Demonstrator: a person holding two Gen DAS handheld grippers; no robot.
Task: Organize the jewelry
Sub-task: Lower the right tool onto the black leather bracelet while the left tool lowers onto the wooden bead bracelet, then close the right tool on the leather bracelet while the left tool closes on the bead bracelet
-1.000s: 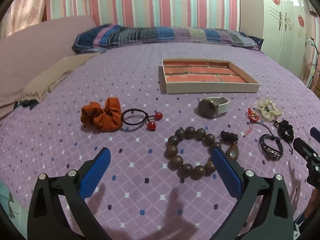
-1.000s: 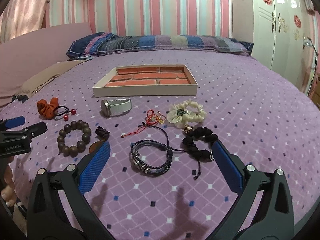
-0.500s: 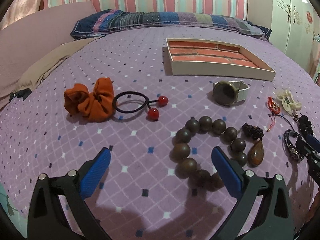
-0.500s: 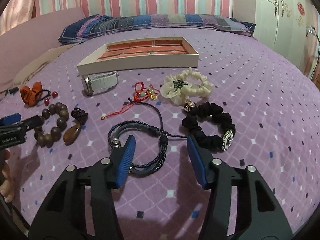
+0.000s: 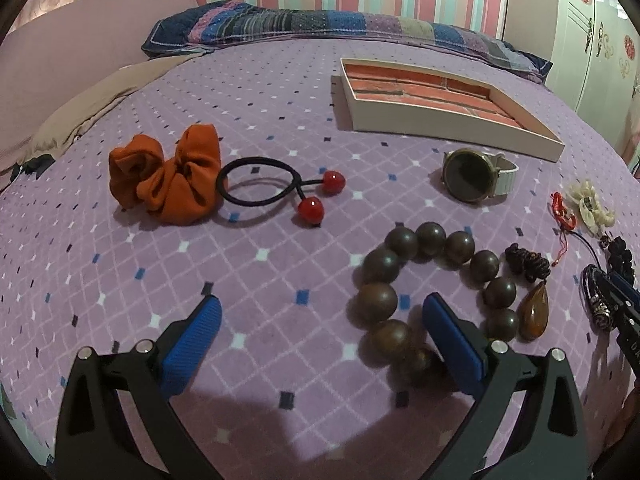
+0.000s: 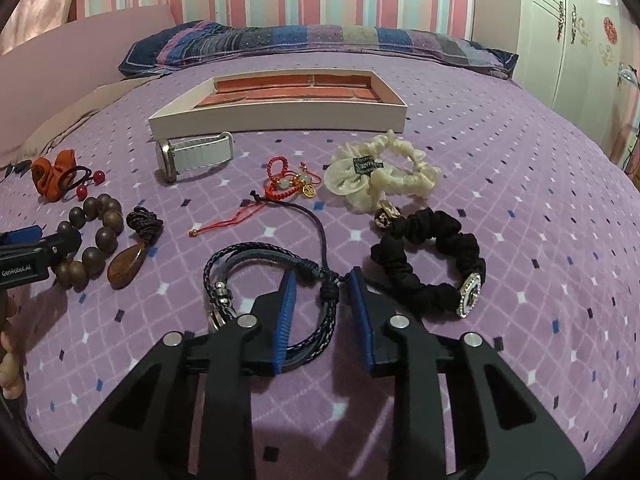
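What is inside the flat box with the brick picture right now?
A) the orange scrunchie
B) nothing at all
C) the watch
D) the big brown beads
B: the box shows only its brick-patterned floor, while the watch, the brown beads and the orange scrunchie all lie on the purple bedspread outside it.

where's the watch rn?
Right wrist view: watch lies on the bedspread upper left, just in front of the tray, left of the red cord bracelet.
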